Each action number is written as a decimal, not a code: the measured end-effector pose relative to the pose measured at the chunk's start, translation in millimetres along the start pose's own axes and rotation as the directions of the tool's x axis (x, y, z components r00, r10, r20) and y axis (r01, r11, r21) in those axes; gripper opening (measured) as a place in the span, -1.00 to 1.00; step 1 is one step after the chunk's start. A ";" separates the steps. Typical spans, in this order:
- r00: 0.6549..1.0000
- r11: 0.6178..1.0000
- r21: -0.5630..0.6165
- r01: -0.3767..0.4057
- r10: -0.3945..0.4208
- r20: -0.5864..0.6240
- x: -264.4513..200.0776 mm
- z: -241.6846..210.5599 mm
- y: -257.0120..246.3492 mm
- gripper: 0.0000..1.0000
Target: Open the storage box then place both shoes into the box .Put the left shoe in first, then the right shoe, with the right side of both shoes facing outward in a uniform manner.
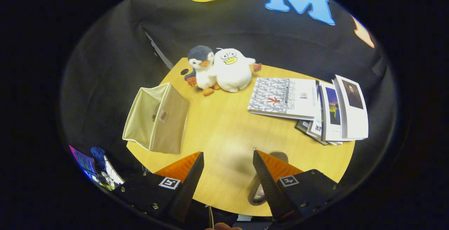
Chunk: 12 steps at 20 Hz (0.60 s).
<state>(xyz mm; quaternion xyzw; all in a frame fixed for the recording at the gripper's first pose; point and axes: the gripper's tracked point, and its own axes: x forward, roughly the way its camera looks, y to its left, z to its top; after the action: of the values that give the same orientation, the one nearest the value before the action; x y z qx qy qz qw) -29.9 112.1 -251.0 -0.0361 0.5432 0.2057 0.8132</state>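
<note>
Hovering with fingers spread wide and empty, the gripper (228,160) is sitting right of the fabric storage box (156,117); a partly hidden shoe-like object (257,195) is risking being knocked off the table (224,124).

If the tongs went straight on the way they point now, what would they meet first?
Probably bare wooden table. The open tongs hold nothing, and the storage box, plush toys and books lie off that line, though depth is unclear.

My gripper (228,160) fingers are apart over the round wooden table (224,128), near the beige cloth box (156,119).
</note>
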 end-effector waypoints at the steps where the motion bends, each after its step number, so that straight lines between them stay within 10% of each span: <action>1: 1.000 1.000 0.018 0.009 -0.009 -0.004 -0.9 -7.4 -11.4 0.73; 12: 0.983 0.974 0.203 0.105 -0.070 -0.172 24.4 -120.4 -101.1 0.74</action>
<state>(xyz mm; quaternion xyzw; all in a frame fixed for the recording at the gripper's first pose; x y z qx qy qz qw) -88.7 -6.9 -338.6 0.0098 0.6247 0.1072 0.7734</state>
